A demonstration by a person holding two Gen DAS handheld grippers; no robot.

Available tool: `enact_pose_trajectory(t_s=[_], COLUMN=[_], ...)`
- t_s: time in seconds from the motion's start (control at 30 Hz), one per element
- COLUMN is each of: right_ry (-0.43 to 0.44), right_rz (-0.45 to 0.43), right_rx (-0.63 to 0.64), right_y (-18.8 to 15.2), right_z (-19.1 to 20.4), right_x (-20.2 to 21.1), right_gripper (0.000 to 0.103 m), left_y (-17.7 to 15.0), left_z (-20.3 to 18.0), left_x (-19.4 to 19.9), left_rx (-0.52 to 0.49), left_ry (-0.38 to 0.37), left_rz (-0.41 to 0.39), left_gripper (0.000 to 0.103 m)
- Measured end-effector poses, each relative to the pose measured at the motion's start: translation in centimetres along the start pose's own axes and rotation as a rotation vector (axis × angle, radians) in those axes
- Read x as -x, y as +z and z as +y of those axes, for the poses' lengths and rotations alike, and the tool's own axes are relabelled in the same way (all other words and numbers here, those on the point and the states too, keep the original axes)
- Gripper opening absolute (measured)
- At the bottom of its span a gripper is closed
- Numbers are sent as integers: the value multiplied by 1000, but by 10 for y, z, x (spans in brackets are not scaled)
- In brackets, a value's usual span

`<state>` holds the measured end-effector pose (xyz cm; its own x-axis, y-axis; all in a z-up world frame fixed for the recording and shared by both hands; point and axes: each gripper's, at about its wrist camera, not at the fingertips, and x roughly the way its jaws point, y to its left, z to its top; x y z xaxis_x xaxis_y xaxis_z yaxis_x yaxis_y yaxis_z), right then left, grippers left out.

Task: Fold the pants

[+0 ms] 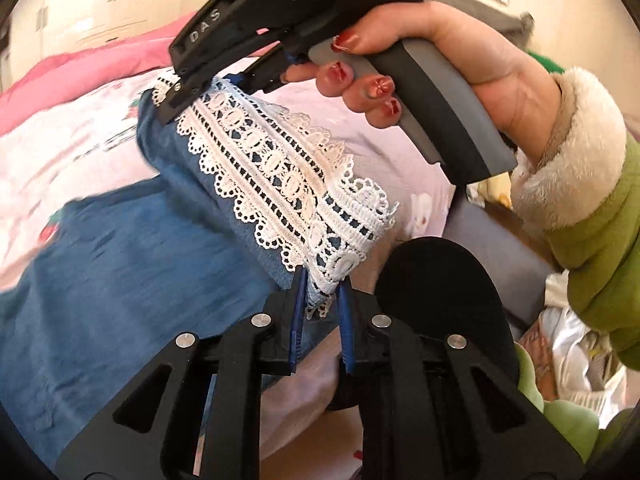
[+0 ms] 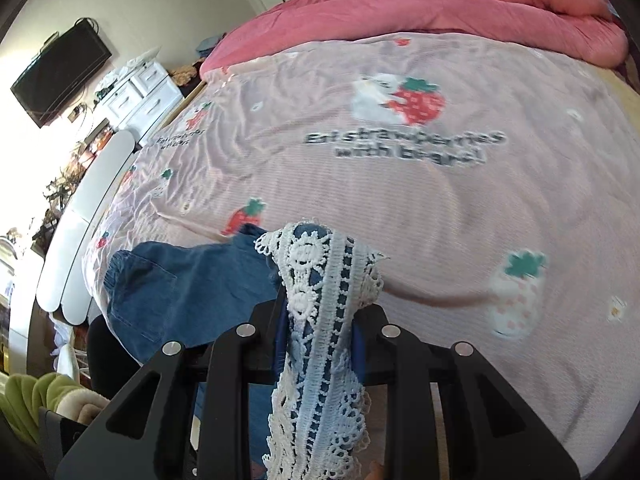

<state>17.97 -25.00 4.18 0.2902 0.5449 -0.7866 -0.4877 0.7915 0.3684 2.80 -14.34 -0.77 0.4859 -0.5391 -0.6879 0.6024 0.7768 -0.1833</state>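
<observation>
My left tool (image 1: 322,300) is pinched shut on the lace hem (image 1: 280,176) of the pants (image 1: 120,264); my right tool (image 2: 316,320) is clamped on the same hem farther along, my right hand (image 1: 452,60) on its grip. The hem hangs taut between both tools, raised off the bed (image 2: 400,208), while the denim body trails on the strawberry sheet. A pink quilt (image 2: 440,4) lies bunched at the far end. Beside the bed: a white dresser (image 2: 140,92) and a wall television (image 2: 60,72).
</observation>
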Motion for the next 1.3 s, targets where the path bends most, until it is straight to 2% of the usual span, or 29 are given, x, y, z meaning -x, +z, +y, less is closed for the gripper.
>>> enact_pose_trajectory(t_s=[0.13, 0.43, 0.6, 0.73, 0.83, 0.93, 1.0, 1.13, 1.23, 1.3], right_ry=[-38, -125, -151, -92, -24, 6, -12, -24, 29, 65], right_rz=[60, 183, 213, 198, 168, 134, 109, 136, 178, 206], right_rx=[27, 28, 47, 43, 71, 104, 140, 153, 173, 169], right_y=[12, 26, 30, 35, 39, 39, 37, 24, 3, -9], right_z=[34, 82, 99, 109, 120, 125, 125, 116, 116, 116], right_x=[-31, -98, -117, -114, -103, -90, -80, -72, -74, -78], right_gripper=[24, 24, 30, 45, 48, 57, 59, 61, 61, 61], left_y=[-16, -55, -59, -56, -58, -61, -62, -66, -68, -70], left_z=[22, 90, 90, 79, 79, 85, 88, 98, 102, 102], left_x=[19, 44, 50, 49, 42, 43, 44, 49, 56, 64], left_rx=[70, 292, 307, 307, 315, 329, 340, 374, 398, 402], left_ry=[8, -40, -30, -22, -24, -24, -22, -15, -9, 4], left_rz=[-10, 2, -10, -6, 2, 4, 1, -8, -16, -29], left_gripper=[8, 8, 8, 9, 9, 9, 11, 18, 22, 30])
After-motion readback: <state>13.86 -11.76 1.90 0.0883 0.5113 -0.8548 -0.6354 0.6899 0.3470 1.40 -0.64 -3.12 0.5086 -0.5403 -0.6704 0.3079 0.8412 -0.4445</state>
